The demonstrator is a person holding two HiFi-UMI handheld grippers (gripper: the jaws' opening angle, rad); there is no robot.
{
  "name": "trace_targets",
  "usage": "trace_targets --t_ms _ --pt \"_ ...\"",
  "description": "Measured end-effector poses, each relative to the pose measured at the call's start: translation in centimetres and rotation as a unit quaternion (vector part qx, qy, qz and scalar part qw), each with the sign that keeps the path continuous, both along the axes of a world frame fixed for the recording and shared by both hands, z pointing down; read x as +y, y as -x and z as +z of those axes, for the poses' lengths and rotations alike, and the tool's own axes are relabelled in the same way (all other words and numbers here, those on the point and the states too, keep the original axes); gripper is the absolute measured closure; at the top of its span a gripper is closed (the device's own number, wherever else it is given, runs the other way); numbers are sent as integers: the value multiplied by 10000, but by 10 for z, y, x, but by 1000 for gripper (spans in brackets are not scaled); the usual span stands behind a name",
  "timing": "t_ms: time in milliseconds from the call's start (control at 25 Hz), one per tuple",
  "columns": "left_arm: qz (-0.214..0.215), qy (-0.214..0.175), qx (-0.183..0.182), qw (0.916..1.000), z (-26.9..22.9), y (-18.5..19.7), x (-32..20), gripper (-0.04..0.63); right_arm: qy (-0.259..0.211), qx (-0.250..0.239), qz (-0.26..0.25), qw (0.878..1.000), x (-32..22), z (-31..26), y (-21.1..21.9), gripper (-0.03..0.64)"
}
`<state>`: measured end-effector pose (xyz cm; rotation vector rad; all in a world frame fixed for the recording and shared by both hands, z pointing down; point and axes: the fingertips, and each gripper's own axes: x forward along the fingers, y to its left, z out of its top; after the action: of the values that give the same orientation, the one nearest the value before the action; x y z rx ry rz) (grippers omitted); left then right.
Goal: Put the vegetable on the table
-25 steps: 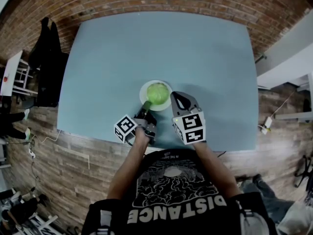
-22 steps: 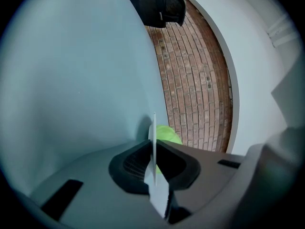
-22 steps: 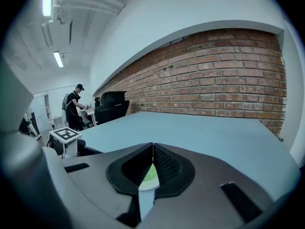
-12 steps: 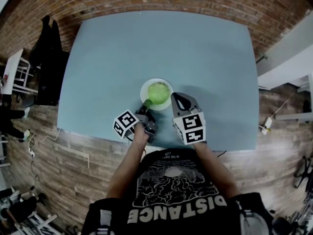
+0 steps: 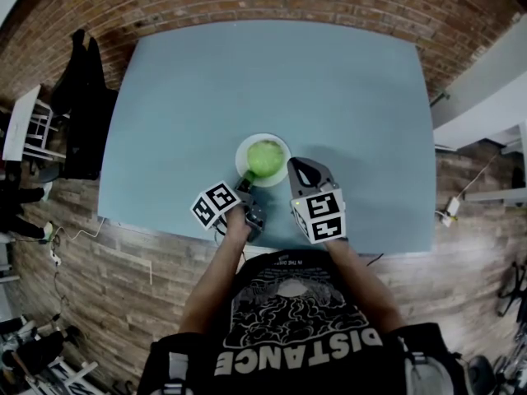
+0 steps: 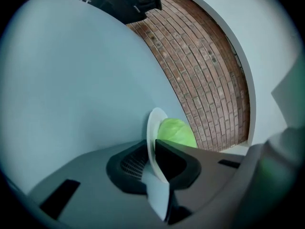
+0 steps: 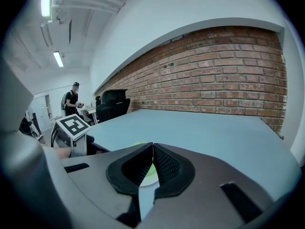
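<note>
Tabletop [image 5: 346, 89] open beyond plate [image 5: 240, 151]; left tool [image 5: 245, 184], right tool [image 5: 301, 169] crowd near side.

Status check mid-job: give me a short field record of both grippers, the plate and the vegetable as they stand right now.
left gripper: jaws clamped on the near rim of the plate
right gripper: jaws together, nothing between them, just right of the plate
plate: white, near the front middle of the table
vegetable: green, rounded, lying on the plate, touched by neither gripper
task state: vegetable not yet on the table
</note>
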<state>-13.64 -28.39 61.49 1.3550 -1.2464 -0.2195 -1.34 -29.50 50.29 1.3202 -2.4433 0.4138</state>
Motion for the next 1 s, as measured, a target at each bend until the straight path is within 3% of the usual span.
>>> trace_targets --t_ms 360,720,840,1000 --pt "455 170 -965 9941 -1 5 -3 537 -5 13 -86 10000 0 5 2 607" --pt "885 502 -1702 9801 4 11 -2 529 38 5 -175 9998 -1 7 10 607" --pt "1168 577 -2179 9672 3 10 -1 524 39 5 -175 9998 0 6 12 607" --pt "1632 427 -3210 9319 1 11 -4 508 93 15 -179 9998 3 11 14 607"
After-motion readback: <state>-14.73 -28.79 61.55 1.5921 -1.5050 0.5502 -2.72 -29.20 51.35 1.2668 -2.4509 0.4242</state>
